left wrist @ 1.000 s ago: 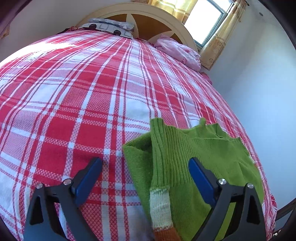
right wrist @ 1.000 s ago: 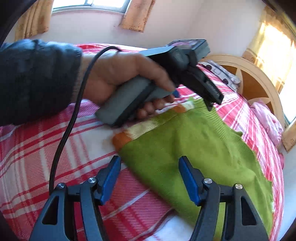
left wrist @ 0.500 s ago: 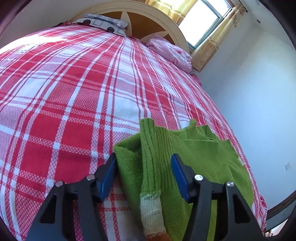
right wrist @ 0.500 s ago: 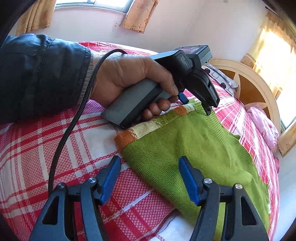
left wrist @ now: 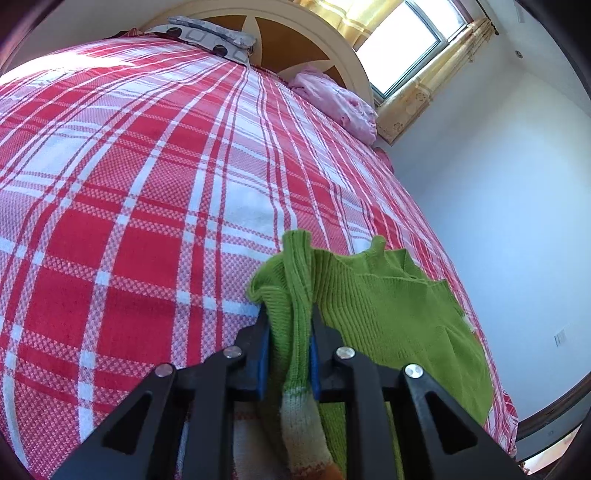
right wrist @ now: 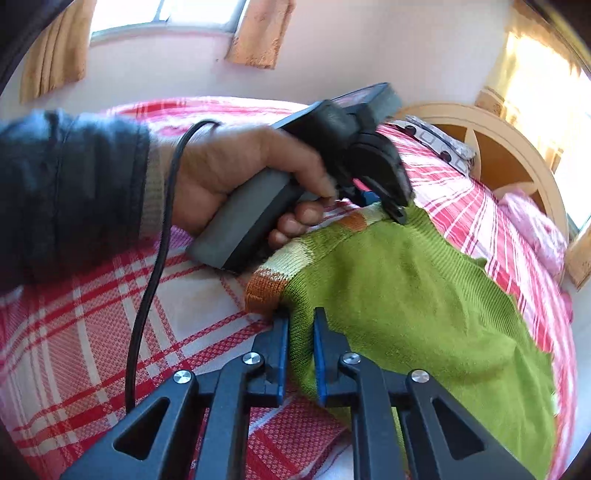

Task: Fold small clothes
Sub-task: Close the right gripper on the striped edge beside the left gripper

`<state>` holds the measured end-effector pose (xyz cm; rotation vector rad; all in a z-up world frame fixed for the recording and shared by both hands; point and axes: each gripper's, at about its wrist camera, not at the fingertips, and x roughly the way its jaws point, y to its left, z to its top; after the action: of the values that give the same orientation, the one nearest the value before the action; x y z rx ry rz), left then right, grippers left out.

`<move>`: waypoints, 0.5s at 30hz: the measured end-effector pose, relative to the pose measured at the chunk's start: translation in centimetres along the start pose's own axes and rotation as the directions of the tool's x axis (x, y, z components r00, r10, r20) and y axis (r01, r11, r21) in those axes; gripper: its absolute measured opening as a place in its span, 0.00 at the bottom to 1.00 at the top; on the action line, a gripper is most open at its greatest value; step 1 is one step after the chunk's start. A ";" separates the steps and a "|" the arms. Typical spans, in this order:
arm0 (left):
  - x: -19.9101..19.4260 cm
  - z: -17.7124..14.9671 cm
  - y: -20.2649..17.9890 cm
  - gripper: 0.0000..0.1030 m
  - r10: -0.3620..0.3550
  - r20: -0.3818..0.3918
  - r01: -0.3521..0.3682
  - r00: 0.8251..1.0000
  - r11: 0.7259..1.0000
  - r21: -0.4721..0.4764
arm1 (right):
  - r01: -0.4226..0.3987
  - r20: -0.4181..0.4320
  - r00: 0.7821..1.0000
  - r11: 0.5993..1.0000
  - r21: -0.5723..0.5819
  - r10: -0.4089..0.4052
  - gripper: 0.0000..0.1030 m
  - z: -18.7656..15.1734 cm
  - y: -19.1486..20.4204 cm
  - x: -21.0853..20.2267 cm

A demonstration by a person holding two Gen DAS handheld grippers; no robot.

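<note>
A small green knit sweater with cream and orange striped cuffs lies on the red plaid bed. My left gripper is shut on a bunched fold of the sweater near a sleeve. In the right wrist view the sweater spreads to the right. My right gripper is shut on its near edge beside the orange cuff. The left gripper also shows there, held in a hand, pinching the far edge.
The red and white plaid bedspread covers the whole bed. A pink bundle and a grey patterned pillow lie by the cream headboard. A black cable hangs from the left gripper's handle. The white wall stands right of the bed.
Both grippers were open one second ago and have closed on the sweater's edges. The left gripper moved forward onto the fold; the right closed beside the orange cuff.
</note>
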<state>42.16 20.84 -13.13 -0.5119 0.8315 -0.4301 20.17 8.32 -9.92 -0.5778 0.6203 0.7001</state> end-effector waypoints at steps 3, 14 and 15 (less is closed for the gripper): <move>0.0 0.1 0.2 0.17 -0.016 -0.002 0.016 1.000 1.000 -0.017 | -0.053 0.013 0.999 0.996 0.067 0.052 0.10 -0.1 -1.3 -0.3; -0.8 0.2 0.2 0.15 -0.043 -0.010 0.042 0.999 0.988 -0.148 | -0.224 0.092 0.974 0.929 0.295 0.205 0.09 -1.2 -5.6 -1.0; -0.9 0.3 -0.2 0.15 -0.040 -0.006 0.038 0.999 0.989 -0.145 | -0.235 0.106 0.971 0.923 0.303 0.213 0.09 -1.2 -5.9 -1.3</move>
<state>41.81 21.18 -12.34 -0.6624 0.8668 -0.4098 23.27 3.25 -8.26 -0.1855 0.7220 0.8133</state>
